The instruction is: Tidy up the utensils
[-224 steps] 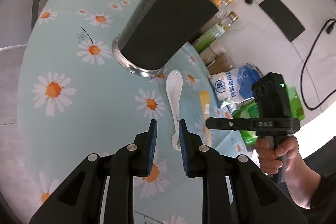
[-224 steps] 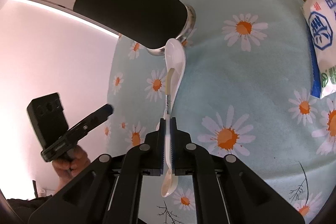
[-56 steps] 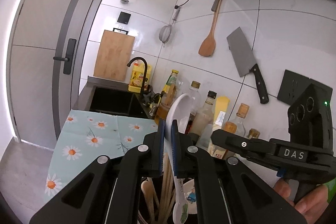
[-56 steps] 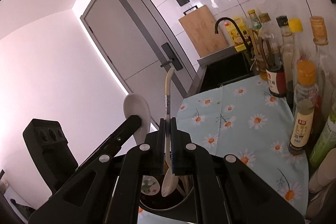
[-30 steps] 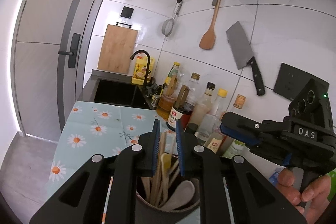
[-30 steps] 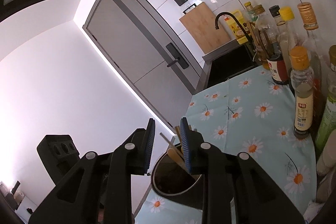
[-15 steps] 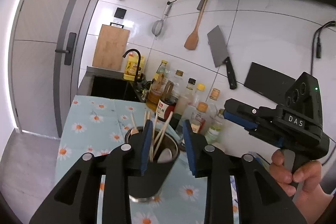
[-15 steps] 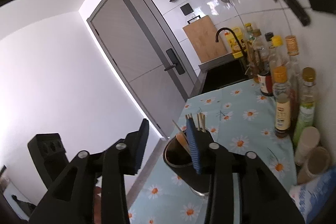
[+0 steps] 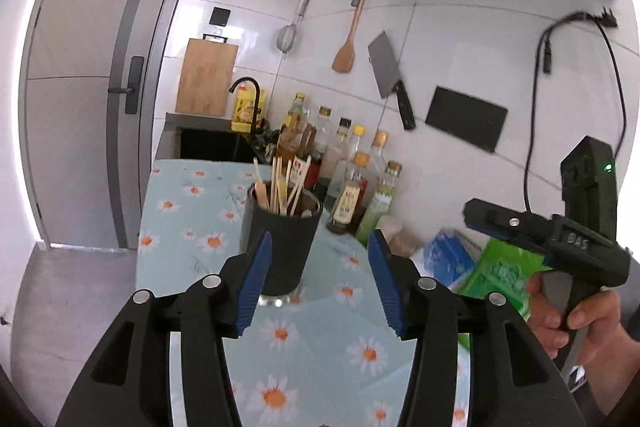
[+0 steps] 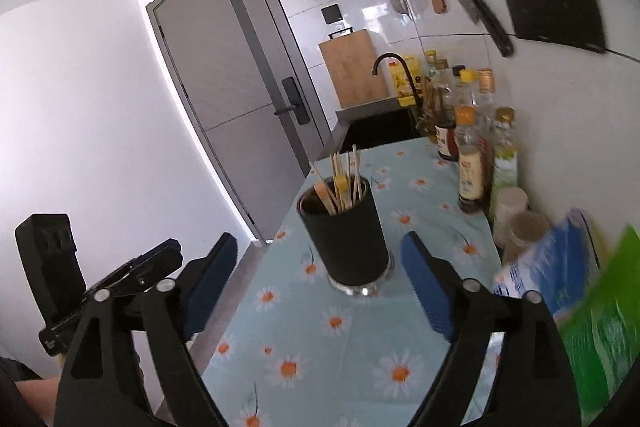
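A black utensil holder (image 9: 281, 243) (image 10: 345, 237) stands upright on the daisy-print tablecloth (image 9: 320, 347) (image 10: 360, 347). Chopsticks and spoon handles (image 9: 280, 187) (image 10: 340, 183) stick out of its top. My left gripper (image 9: 318, 287) hangs in front of the holder, back from it, its jaws opening with nothing between them. My right gripper (image 10: 320, 287) also hangs back from the holder, its jaws opening wide and empty. Each gripper shows in the other's view, held by a hand (image 9: 576, 315): the right gripper (image 9: 540, 239) at the right, the left gripper (image 10: 100, 287) at the left.
Several sauce bottles (image 9: 352, 183) (image 10: 468, 139) line the tiled wall behind the holder. Blue and green packets (image 9: 472, 267) (image 10: 568, 299) lie at the right. A sink (image 9: 212, 143) with a black tap lies at the far end. A cleaver (image 9: 390, 75) hangs on the wall.
Both grippers have drawn back from the holder, which now looks smaller and farther. Both jaws have spread wider. The spoons held earlier now rest inside the holder.
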A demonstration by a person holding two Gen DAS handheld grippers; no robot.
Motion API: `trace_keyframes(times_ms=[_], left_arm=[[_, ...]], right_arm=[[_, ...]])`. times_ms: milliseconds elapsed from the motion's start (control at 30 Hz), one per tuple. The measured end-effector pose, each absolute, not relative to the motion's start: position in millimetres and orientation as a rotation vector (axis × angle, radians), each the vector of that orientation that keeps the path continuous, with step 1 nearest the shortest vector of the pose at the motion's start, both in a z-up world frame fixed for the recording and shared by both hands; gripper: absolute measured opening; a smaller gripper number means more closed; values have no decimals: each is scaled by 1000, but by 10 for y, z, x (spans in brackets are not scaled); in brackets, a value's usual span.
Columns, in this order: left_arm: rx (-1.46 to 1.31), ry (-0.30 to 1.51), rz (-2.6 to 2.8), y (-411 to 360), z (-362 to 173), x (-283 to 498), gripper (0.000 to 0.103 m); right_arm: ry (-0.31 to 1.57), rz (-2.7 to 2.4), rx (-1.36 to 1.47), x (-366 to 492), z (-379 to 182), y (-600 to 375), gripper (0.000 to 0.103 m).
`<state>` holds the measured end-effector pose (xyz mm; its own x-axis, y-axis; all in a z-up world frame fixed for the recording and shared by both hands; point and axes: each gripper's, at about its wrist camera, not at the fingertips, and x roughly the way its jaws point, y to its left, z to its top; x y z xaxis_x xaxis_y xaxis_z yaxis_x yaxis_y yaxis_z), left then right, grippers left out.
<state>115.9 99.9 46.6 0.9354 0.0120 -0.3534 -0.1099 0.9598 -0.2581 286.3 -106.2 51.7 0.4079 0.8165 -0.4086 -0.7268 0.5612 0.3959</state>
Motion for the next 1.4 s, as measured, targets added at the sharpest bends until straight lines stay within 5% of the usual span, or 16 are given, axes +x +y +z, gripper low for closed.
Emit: trace_keyframes(times_ms=[133,600,667,1400], left_arm=[[-262,409,44,872,388,954,63],[-236,488,95,468,293,574,81],[-232,493,111,419,302,565,91],[-267,525,244,-17,248,529,96]], right_arm=[[594,933,114,2554,492,-1197,98],[555,926,25,2140,448,-1523,98],[582,921,41,2178,409,-1572,98],[612,1042,33,2317,200,-1975,98]])
